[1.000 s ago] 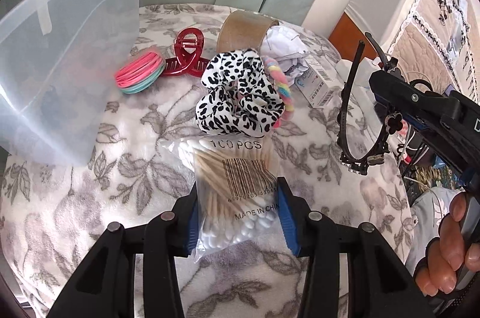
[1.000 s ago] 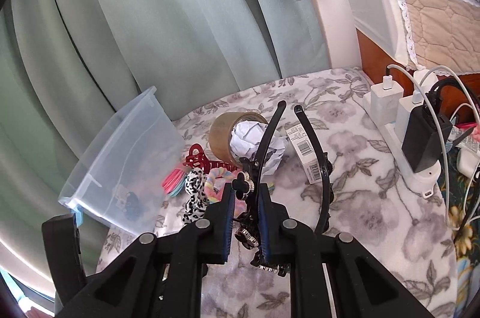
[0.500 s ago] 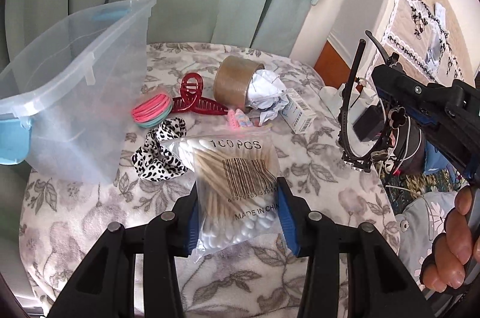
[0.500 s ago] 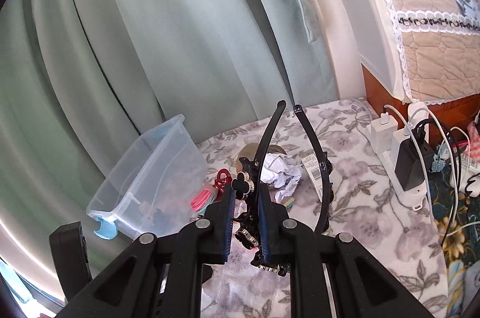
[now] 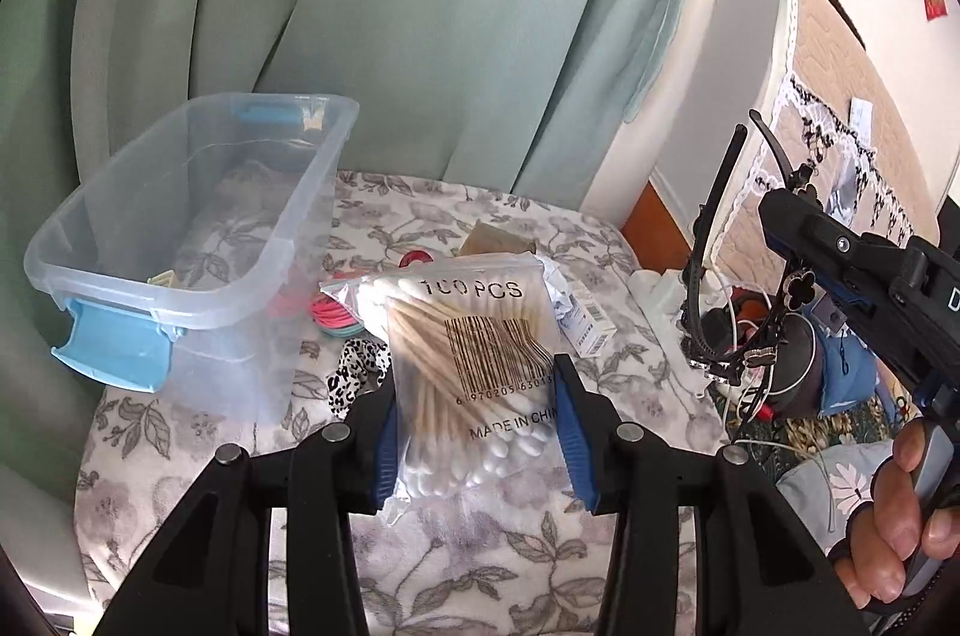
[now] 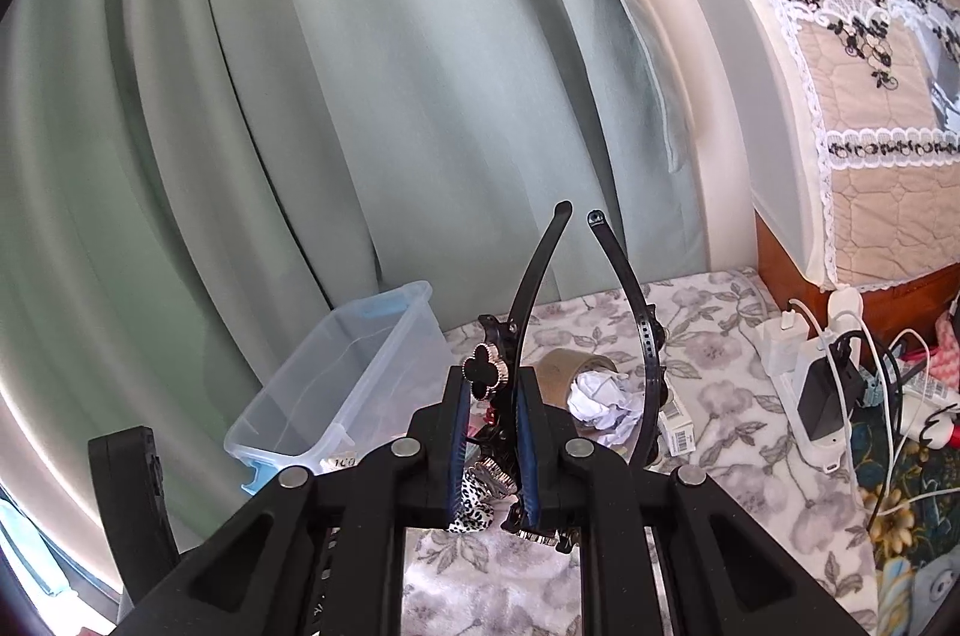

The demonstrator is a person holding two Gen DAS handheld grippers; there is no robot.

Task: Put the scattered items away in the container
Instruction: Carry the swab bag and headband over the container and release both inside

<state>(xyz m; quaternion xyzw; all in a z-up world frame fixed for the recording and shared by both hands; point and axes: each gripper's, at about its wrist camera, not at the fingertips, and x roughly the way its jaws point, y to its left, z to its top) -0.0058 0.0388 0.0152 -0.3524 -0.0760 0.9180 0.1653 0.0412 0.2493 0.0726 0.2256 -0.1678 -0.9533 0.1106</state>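
My left gripper (image 5: 477,432) is shut on a clear bag of cotton swabs (image 5: 474,360) and holds it high above the floral table. The clear plastic container (image 5: 198,222) with blue latches stands to the left, below and ahead of the bag; it also shows in the right wrist view (image 6: 354,372). My right gripper (image 6: 489,432) is shut on a black headband (image 6: 624,312) with a clover charm, held upright in the air; it also shows at the right of the left wrist view (image 5: 714,270).
On the table lie pink hair ties (image 5: 333,315), a leopard scrunchie (image 5: 354,372), a tape roll (image 6: 564,372), crumpled paper (image 6: 603,399) and a small box (image 5: 585,324). A power strip with chargers (image 6: 810,384) lies at the right. Green curtains hang behind.
Both grippers have risen well above the table with their loads. The container's open top has come into view below the left gripper, and the table items look smaller.
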